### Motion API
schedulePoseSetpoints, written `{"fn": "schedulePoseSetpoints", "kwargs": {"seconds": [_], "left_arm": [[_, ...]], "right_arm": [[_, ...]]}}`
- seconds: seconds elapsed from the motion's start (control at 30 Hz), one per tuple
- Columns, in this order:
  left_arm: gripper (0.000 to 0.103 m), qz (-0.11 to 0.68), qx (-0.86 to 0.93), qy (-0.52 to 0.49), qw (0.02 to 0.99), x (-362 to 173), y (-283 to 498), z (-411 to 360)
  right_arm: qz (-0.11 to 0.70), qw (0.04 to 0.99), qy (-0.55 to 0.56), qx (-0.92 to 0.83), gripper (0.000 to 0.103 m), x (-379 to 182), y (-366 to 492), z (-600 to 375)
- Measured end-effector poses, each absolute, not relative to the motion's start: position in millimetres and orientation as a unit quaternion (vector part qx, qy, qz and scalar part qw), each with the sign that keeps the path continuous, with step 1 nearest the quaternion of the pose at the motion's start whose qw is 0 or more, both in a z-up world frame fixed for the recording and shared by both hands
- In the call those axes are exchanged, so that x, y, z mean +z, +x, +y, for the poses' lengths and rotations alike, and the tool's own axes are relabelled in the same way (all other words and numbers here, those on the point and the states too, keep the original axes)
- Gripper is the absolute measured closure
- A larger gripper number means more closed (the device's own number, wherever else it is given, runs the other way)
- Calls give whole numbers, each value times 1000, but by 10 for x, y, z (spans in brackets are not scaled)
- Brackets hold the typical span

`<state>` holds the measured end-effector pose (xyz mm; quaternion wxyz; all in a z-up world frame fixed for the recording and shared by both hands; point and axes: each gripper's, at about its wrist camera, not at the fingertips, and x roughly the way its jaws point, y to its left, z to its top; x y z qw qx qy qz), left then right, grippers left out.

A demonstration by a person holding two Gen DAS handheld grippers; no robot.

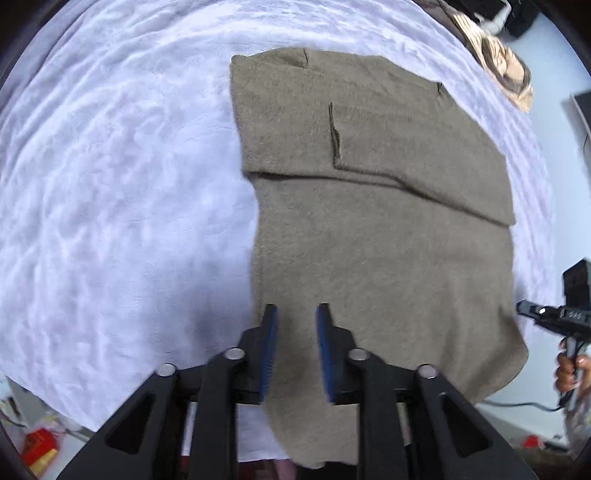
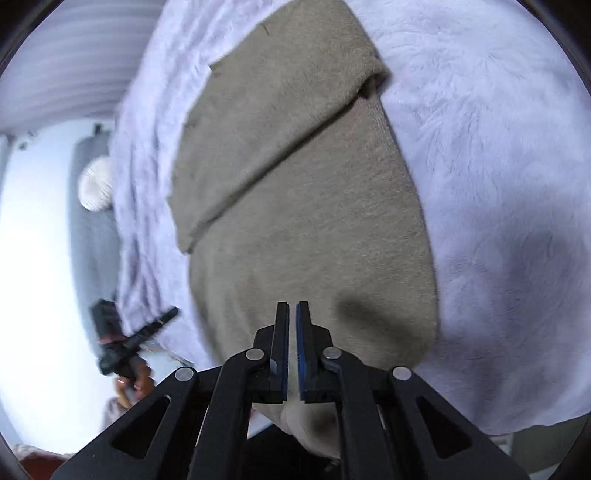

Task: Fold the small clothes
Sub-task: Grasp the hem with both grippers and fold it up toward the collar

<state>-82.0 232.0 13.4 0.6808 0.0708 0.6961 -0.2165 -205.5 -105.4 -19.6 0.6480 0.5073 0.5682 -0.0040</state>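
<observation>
An olive-brown garment (image 1: 369,240) (image 2: 295,221) lies flat on a white fluffy blanket (image 1: 110,184) (image 2: 498,166), its far part folded back over itself. My left gripper (image 1: 297,306) hangs above the garment's near left edge, blue pads apart, cloth showing through the gap but untouched by them. My right gripper (image 2: 293,304) sits at the garment's near end with its pads almost together; a bulge of the cloth rises under its base, so it looks pinched. Each view catches the other gripper at its side, right gripper (image 1: 522,307) and left gripper (image 2: 173,312), each in a person's hand.
A brown-and-beige patterned cloth (image 1: 498,62) lies at the blanket's far right corner beside dark objects (image 1: 517,14). A red packet (image 1: 40,443) and a cable (image 1: 517,404) lie on the floor past the near edge. A white round cushion (image 2: 96,184) rests to the left.
</observation>
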Motion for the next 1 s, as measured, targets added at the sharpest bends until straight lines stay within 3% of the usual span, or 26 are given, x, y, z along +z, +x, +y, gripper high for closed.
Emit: {"fn": "schedulePoseSetpoints", "kwargs": {"seconds": [0.03, 0.1, 0.13, 0.17, 0.33, 0.5, 0.57, 0.6, 0.63, 0.67, 0.7, 1.0], "left_arm": [[17, 694, -213, 82, 683, 171, -833, 2350], [10, 685, -214, 94, 691, 244, -893, 2422], [10, 691, -217, 105, 682, 215, -967, 2426], [10, 697, -219, 114, 673, 182, -1047, 2460], [10, 749, -239, 113, 607, -183, -1559, 2568], [10, 792, -250, 115, 545, -585, -1977, 2541], [12, 791, -250, 127, 544, -657, -2027, 2440], [32, 788, -250, 136, 545, -661, -2032, 2418], [62, 790, -252, 147, 539, -658, -2055, 2412], [74, 792, -255, 149, 534, -642, -2035, 2414], [87, 794, -264, 136, 531, -595, -1996, 2441], [87, 755, -310, -8, 579, 43, -1214, 2332]], "right_arm": [[582, 647, 492, 1, 94, -173, -2062, -1002], [603, 646, 469, -1, 54, -146, -2125, -938], [610, 643, 462, -2, 23, -147, -2191, -909], [614, 642, 460, 0, 19, -161, -2246, -871], [648, 611, 454, 13, 19, -347, -2718, -637], [701, 562, 439, 8, 23, -857, -3100, -456], [698, 558, 448, 2, 31, -1012, -3117, -409], [691, 555, 463, 2, 38, -1066, -3110, -395], [683, 548, 484, 6, 61, -1105, -3094, -379], [674, 540, 504, 14, 93, -1127, -3082, -337], [666, 540, 514, 32, 99, -1096, -3075, -295], [525, 626, 572, 77, 99, -396, -2738, -723]]}}
